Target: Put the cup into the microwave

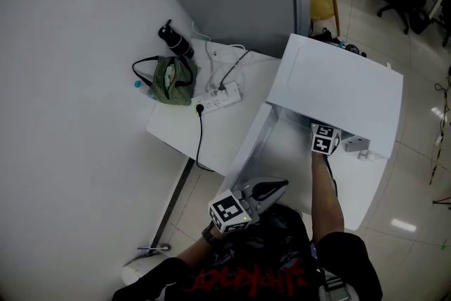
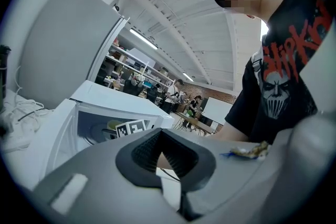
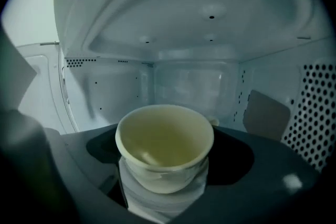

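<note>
The white microwave (image 1: pixel 345 91) stands on the table with its door (image 1: pixel 250 144) swung open towards me. My right gripper (image 1: pixel 325 139) reaches into the cavity, where only its marker cube shows from above. In the right gripper view the pale yellow cup (image 3: pixel 164 147) sits upright between the jaws of the right gripper (image 3: pixel 164 178), held low on its body, inside the white cavity. My left gripper (image 1: pixel 271 188) hangs close to my body in front of the door with its jaws together and nothing in them. From the left gripper (image 2: pixel 167 157) the microwave (image 2: pixel 113 99) is seen at the left.
A white table (image 1: pixel 176 127) to the left carries a power strip (image 1: pixel 218 100) with cables, a green bag (image 1: pixel 173 81) and a black bottle (image 1: pixel 176 41). A small grey object (image 1: pixel 356 144) lies by the microwave. A grey wall runs along the left.
</note>
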Tool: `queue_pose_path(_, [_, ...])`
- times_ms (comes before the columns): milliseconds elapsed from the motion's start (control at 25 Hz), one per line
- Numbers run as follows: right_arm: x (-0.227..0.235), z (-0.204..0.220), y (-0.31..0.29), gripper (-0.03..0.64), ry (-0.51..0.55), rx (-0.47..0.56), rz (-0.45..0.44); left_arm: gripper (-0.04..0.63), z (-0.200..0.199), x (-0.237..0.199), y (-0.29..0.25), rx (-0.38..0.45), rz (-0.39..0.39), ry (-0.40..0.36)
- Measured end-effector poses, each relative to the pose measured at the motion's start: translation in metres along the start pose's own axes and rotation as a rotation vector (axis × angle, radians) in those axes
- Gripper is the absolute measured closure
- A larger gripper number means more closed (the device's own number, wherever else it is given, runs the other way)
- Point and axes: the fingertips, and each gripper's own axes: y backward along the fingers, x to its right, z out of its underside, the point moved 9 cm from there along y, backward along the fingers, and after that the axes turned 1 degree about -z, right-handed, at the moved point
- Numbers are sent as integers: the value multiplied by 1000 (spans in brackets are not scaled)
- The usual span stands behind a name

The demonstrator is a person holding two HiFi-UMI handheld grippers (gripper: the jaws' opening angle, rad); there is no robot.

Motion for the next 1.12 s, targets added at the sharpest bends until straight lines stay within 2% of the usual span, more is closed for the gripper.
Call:
queue_pose_path(160, [-4,-7,18,135,-2,12,-45,593,0,-1,-1,29,40,21])
queue_pose_path(320, [-17,-8,66,148,19,12,-72,594,2,-1,1,34,98,37])
queue_pose_path(440, [-26,-20,115,283,86,20,-61,594,-5,-5,8,81,138,62])
queue_pose_path(560, [-41,-38,168,354,126,47,-79,594,-5,-11,16,123,190,96])
queue_pose_path(600, [-47,-44,186,385,130,53,-85,593,-4,-10,18,126,223,98])
queue_pose_path(680, [-60,-56,220,541,131,60,-85,593,-2,-7,22,111,314,70])
queue_pose_path(760, [-78,-68,246,614,126,74,-66,594,1,-3,27,89,395,27])
queue_pose_path(960, [-121,-82,303,615,71,108,30,593,18,2,29,57,484,22])
queue_pose_path(1120, [-139,-63,353,615,-6,138,91,594,31,16,31,23,521,-45])
